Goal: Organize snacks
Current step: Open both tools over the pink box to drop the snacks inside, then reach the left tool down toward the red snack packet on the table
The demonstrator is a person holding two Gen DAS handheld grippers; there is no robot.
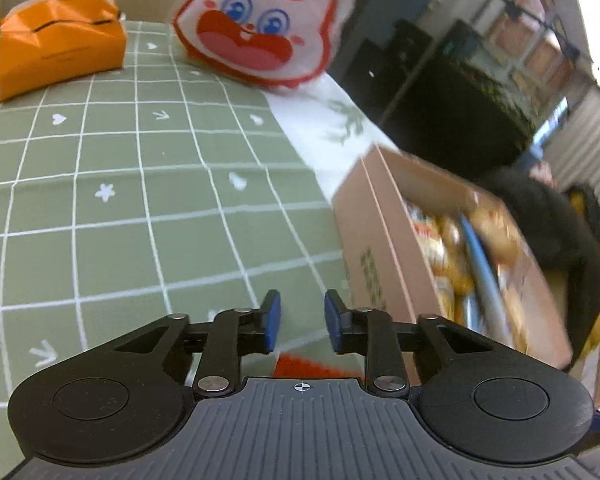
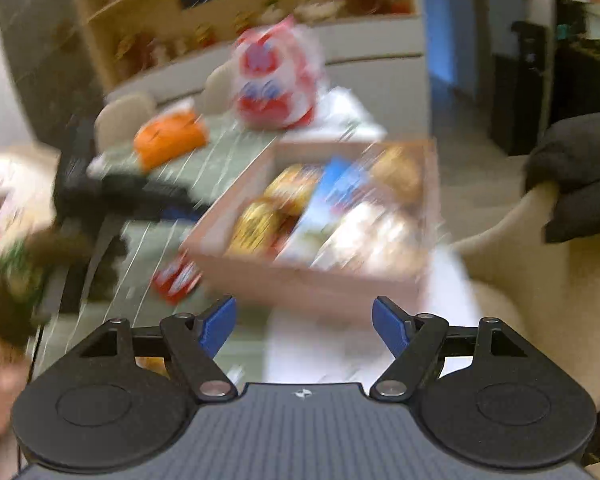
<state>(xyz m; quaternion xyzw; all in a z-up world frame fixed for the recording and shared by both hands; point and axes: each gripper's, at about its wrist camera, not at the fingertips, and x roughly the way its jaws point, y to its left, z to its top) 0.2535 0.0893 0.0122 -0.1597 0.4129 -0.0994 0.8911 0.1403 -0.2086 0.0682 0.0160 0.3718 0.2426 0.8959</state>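
Both the left gripper [image 1: 302, 322] and right gripper [image 2: 304, 330] hung empty, fingers apart, over the desk [image 1: 120, 200], beside the box [image 2: 300, 276] of light, crinkly, probably slippery snack packets [image 2: 260, 220], best pinched at an edge.

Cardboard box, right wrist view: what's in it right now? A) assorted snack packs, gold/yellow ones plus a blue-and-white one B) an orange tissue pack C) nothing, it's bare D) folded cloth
A: the cardboard box sits open-topped on the table with blurred gold and yellow snack packs and a blue-and-white pack inside; the orange tissue pack lies apart on the green checked tablecloth.
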